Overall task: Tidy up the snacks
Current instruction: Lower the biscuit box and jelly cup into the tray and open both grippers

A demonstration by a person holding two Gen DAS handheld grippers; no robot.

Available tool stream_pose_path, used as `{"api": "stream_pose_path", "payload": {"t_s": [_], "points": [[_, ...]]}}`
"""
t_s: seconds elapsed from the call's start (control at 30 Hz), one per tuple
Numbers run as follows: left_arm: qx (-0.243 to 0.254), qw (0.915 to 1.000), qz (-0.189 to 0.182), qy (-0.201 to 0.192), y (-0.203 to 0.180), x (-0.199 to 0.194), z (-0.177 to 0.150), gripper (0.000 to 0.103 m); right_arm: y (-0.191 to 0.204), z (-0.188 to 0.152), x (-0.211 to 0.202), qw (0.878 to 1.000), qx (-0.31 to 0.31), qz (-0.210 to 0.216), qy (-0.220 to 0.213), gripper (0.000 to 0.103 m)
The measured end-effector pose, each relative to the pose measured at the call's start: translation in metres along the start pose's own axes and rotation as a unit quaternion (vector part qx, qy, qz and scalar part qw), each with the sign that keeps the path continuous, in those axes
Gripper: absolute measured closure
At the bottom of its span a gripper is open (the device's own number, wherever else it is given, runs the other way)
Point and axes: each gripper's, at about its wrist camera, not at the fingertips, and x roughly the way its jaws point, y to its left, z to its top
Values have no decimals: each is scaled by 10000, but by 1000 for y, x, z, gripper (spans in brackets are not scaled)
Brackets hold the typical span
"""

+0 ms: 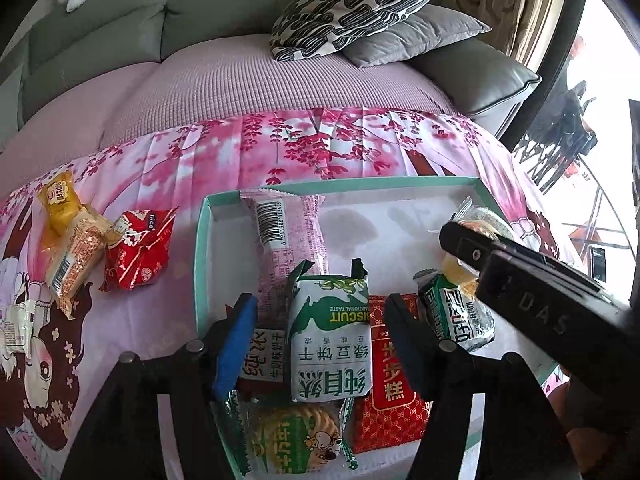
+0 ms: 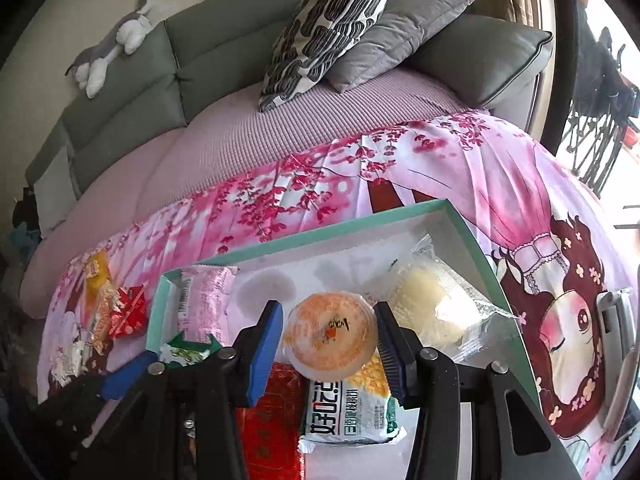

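From my remote station I read these markings. Green-and-white biscuit packet (image 1: 330, 340): "BISCUIT", "TRADITIONAL TASTE", and "绿豆饼干" (all upside down to the left wrist camera). Red packet (image 1: 390, 376) beside it: "步步糕". Pink wrapper (image 1: 288, 240): a barcode with digits beginning 6 911988, the rest unclear to me. Red pouch (image 1: 138, 250) on the cloth: "nice". Black gripper body (image 1: 548, 300): embossed letters "DAS". White-and-green packet (image 2: 348, 412): large characters "好吃点"; its small print is illegible to me.
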Motion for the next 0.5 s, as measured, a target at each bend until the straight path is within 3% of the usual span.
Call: {"api": "stream_pose_path", "payload": {"t_s": [0.13, 0.27, 0.37, 0.5], "points": [[-44, 10000, 9, -70, 3, -5, 0, 23, 0, -2, -3, 10000, -28, -73, 38, 50], [-48, 9999, 43, -145, 4, -10, 0, 22, -1, -2, -9, 9999, -43, -124, 26, 38], [-106, 9998, 53, -169, 8, -11, 0, 13, 0, -2, -11, 9998, -98, -156, 20, 27], [-141, 9997, 25, -216, 10, -13, 0, 13, -1, -2, -13, 9998, -57, -163, -50, 15]]}}
